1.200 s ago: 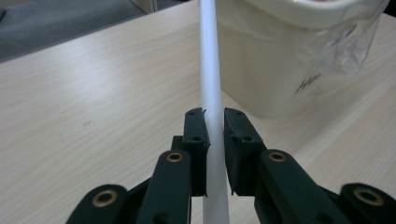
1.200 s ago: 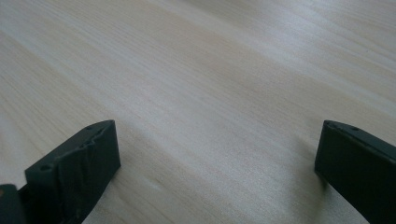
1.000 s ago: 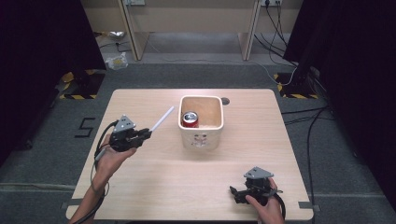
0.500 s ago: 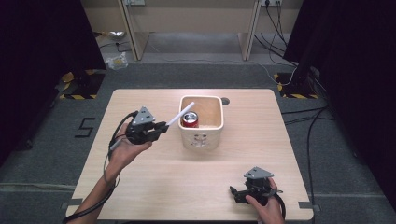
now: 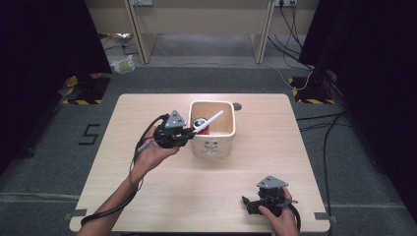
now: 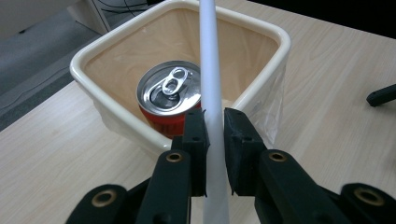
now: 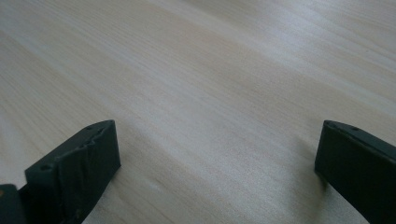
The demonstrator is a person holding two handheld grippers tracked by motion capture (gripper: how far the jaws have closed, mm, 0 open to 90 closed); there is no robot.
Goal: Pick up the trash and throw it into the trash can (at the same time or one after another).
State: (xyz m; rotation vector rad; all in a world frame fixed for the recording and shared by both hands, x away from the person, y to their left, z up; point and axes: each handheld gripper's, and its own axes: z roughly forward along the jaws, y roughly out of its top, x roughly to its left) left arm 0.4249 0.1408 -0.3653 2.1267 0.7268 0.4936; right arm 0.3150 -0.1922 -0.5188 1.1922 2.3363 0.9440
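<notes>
Left gripper (image 5: 189, 132) has been travelling right since the earlier frames, from mid-table up to the near-left wall of the cream tub (image 5: 226, 144), and the white straw (image 5: 210, 119) it's carrying is now reaching over the rim instead of hanging short of it. Jaws are clamping narrow on the straw; in the left gripper view it's running straight up betw. the pads, passing just right of the red can (image 6: 172, 99) standing upright inside the tub. Judgement: straw is being lined up w/ the can's opening, but the tip is overshooting past the lid, so it's probably needing a tilt down. Tub wall and the pull tab are sitting in the way. Further right, bare table (image 5: 275, 123). Right gripper (image 5: 252, 205) is resting near the front edge, jaws gaping wide, holding nothing.
</notes>
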